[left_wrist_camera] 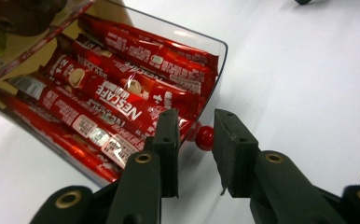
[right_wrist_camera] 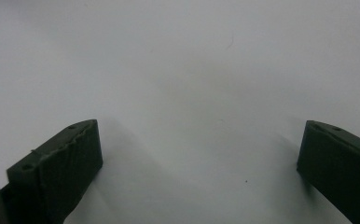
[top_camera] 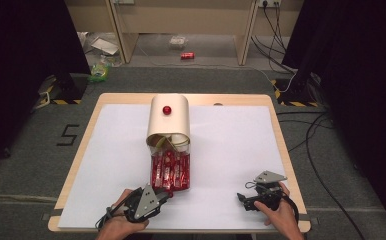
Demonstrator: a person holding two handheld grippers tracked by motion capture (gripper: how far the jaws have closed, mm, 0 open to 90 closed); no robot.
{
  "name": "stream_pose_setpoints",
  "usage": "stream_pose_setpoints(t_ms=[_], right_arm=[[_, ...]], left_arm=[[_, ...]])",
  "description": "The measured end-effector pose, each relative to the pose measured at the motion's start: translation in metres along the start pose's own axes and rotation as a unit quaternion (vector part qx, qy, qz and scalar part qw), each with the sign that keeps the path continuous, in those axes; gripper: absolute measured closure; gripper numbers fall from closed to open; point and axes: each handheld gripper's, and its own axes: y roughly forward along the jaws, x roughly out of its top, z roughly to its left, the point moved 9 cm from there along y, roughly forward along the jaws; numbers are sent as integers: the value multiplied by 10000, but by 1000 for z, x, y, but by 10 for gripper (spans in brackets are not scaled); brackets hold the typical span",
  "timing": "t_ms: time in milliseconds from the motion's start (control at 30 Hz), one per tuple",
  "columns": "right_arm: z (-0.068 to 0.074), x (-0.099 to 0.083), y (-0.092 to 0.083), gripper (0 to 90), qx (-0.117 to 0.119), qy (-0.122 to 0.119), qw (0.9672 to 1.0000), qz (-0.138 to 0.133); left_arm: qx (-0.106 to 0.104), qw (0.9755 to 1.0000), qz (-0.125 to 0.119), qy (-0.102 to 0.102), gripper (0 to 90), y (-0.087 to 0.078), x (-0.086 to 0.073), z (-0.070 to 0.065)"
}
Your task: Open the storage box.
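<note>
A cream box [top_camera: 168,120] with a red knob [top_camera: 167,110] on its top stands at the middle of the table. A clear drawer [top_camera: 171,170] pulled out from its near side is packed with red Nescafe sachets [left_wrist_camera: 122,93]. The drawer's small red knob [left_wrist_camera: 204,137] sits between the jaws of my left gripper [left_wrist_camera: 194,149], with a gap on the left-hand jaw's side, so the gripper is open. In the high view my left gripper [top_camera: 167,194] is at the drawer's near end. My right gripper [top_camera: 241,200] rests at the front right, its jaws [right_wrist_camera: 199,154] wide open over bare white surface.
A white sheet [top_camera: 231,150] covers the wooden table [top_camera: 276,115]. On the floor beyond lie a red can [top_camera: 187,56], a green packet [top_camera: 99,71] and cables [top_camera: 276,30]. Black stands flank the table's far corners.
</note>
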Motion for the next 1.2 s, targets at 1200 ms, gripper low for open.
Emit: stream_pose_setpoints(t_ms=[1200], right_arm=[[0,0,0,3,-4,31,10000,0]], left_arm=[[156,9944,-638,-832,492,-14,9,17]])
